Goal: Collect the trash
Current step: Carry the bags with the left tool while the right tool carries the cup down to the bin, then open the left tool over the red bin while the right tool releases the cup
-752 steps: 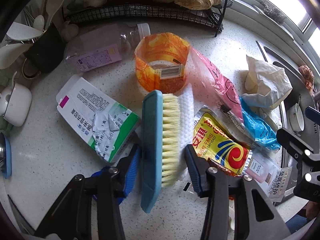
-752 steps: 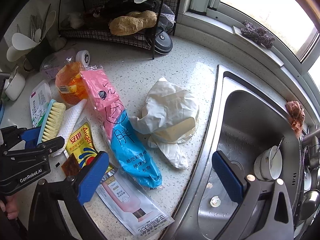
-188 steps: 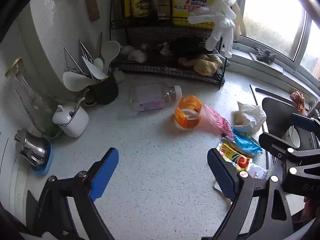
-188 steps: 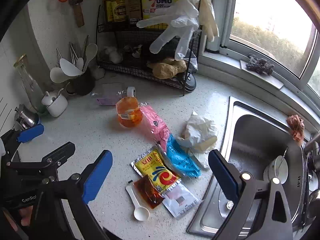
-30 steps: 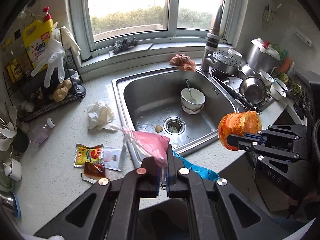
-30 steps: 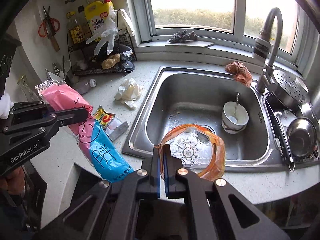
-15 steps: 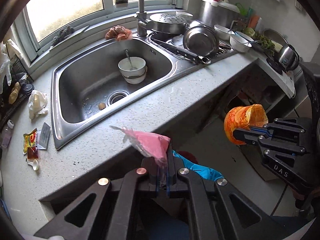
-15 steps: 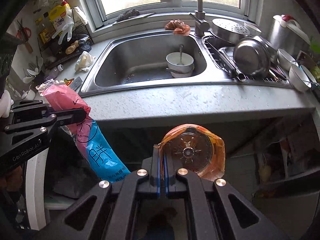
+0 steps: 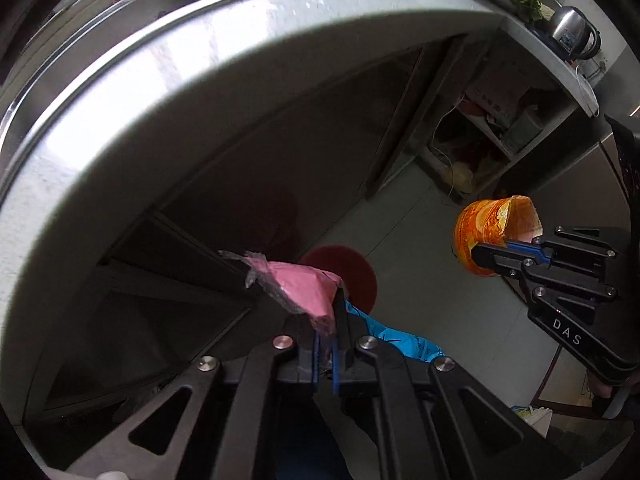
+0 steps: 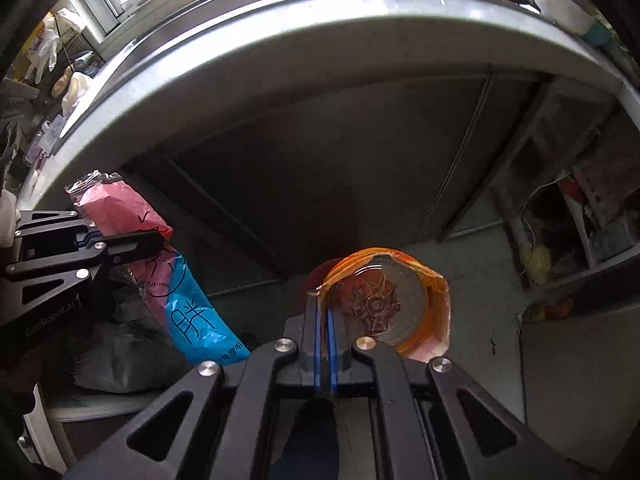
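Observation:
My left gripper point(image 9: 325, 316) is shut on a pink and blue plastic bag point(image 9: 304, 288), which hangs below the counter edge; the bag also shows in the right wrist view point(image 10: 160, 264) with the left gripper point(image 10: 160, 240). My right gripper point(image 10: 324, 304) is shut on the rim of an orange cut plastic bottle base point(image 10: 390, 300), also seen in the left wrist view point(image 9: 494, 234) with the right gripper point(image 9: 478, 254). A red round bin point(image 9: 346, 276) stands on the floor below and between both loads.
The grey counter edge point(image 9: 200, 76) arcs above both grippers, with a dark cabinet space point(image 10: 320, 184) under it. A shelf with clutter point(image 9: 492, 128) stands at the right. A dark bag point(image 10: 120, 356) lies at the lower left. A kettle point(image 9: 572, 34) sits on the counter.
Both grippers have dropped from above the counter to below its edge, still holding the bag and the orange bottle base. The sink has left view and the red bin has appeared.

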{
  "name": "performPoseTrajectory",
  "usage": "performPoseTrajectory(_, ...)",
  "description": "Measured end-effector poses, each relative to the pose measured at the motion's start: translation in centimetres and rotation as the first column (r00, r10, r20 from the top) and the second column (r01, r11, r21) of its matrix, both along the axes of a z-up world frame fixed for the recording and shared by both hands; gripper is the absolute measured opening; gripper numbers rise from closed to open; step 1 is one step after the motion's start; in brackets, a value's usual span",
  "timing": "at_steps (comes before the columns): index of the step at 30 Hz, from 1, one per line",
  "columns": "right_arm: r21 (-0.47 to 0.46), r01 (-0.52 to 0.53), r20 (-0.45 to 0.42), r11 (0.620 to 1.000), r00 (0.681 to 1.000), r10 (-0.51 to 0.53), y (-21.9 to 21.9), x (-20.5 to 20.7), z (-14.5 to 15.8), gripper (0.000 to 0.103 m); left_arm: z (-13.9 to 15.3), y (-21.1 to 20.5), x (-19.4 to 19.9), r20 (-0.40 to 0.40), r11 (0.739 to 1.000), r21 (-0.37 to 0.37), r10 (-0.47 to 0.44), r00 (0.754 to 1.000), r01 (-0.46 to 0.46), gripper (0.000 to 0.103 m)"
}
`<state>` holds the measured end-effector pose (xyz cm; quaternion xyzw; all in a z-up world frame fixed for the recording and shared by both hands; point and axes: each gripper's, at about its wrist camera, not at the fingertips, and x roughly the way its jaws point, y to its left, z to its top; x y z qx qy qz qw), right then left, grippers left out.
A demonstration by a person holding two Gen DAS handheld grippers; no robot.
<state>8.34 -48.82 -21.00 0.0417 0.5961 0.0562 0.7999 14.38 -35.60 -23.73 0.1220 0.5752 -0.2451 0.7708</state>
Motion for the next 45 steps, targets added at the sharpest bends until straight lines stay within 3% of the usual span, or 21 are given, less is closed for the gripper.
performPoseTrajectory(8, 0.000, 0.097, -0.098, 0.995, 0.990, -0.096, -2.1, -0.6, -12.7, 0.002, -13.5, -3.4, 1.6, -0.047, 0.997, 0.052, -0.046, 0.998, 0.048, 0.003)
performPoseTrajectory(13, -0.007, 0.137, -0.116, 0.991, 0.984, -0.137, -3.6, -0.5, -18.5, 0.003, -19.3, -5.7, 2.8, -0.038, 0.996, 0.063, -0.065, 0.997, 0.067, 0.003)
performPoseTrajectory(17, -0.030, 0.149, -0.121, 0.988, 0.981, -0.152, -4.5, -0.7, -20.7, 0.003, -21.9, -7.1, 3.5, -0.041, 0.995, 0.056, -0.085, 0.996, 0.087, 0.004)
performPoseTrajectory(20, -0.032, 0.148, -0.125, 0.988, 0.981, -0.151, -5.7, -0.8, -21.2, 0.003, -23.1, -7.5, 3.8, -0.047, 0.994, 0.061, -0.085, 0.995, 0.088, 0.005)
performPoseTrajectory(25, -0.050, 0.118, -0.115, 0.992, 0.986, -0.124, -5.9, -1.2, -21.5, 0.003, -23.7, -7.0, 4.3, -0.076, 0.996, 0.033, -0.081, 0.994, 0.084, 0.032)
performPoseTrajectory(28, -0.043, 0.120, -0.122, 0.992, 0.985, -0.125, -6.2, -1.1, -22.1, 0.003, -23.7, -6.9, 4.4, -0.063, 0.995, 0.050, -0.082, 0.995, 0.085, 0.039)
performPoseTrajectory(39, -0.029, 0.074, -0.111, 0.997, 0.991, -0.077, -4.5, -1.1, -21.8, 0.003, -23.4, -4.6, 4.1, -0.163, 0.997, 0.021, -0.070, 0.984, 0.074, 0.042)
performPoseTrajectory(41, -0.022, 0.048, -0.106, 0.999, 0.993, -0.050, -4.1, -1.1, -22.1, 0.003, -23.5, -4.1, 3.9, -0.154, 0.997, 0.023, -0.069, 0.986, 0.073, 0.045)
performPoseTrajectory(45, 0.012, 0.013, -0.128, 1.000, 0.992, -0.011, -3.2, -1.0, -23.4, 0.003, -23.7, -2.8, 3.1, -0.114, 0.997, 0.038, -0.056, 0.992, 0.061, 0.061)
